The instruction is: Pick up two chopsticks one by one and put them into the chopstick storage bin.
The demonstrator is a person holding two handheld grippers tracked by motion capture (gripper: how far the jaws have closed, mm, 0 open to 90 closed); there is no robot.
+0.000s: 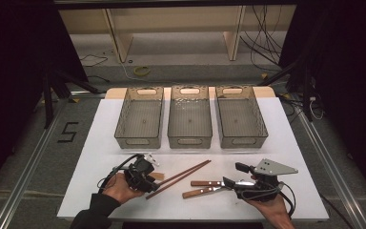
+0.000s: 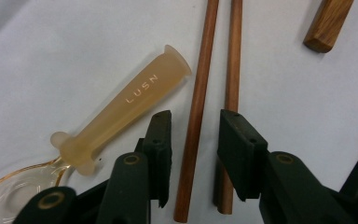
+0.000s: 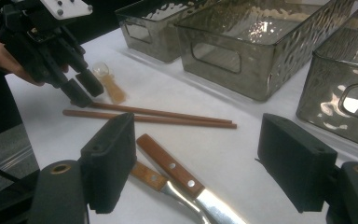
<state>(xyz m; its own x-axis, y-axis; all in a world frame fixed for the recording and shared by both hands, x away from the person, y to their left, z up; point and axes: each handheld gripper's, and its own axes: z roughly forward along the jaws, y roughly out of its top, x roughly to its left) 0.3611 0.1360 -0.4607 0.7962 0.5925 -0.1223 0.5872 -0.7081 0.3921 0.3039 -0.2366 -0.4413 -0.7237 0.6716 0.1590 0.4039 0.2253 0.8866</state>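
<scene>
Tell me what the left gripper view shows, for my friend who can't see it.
The left claw is open, its two black jaws reaching down around a pair of brown wooden chopsticks on a white table. Beside them lies a spoon with a pale amber handle marked LUSN, and a wooden handle end pokes in at the top right.

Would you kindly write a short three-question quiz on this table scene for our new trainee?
1. True or false: the left gripper has its jaws open around both chopsticks.
2. How many grey bins stand in the row?
3. What lies under the right gripper: A) two wood-handled knives, B) a spoon, C) a fork?

Key: 1. False, only one chopstick lies between them. 2. Three. 3. A.
</scene>
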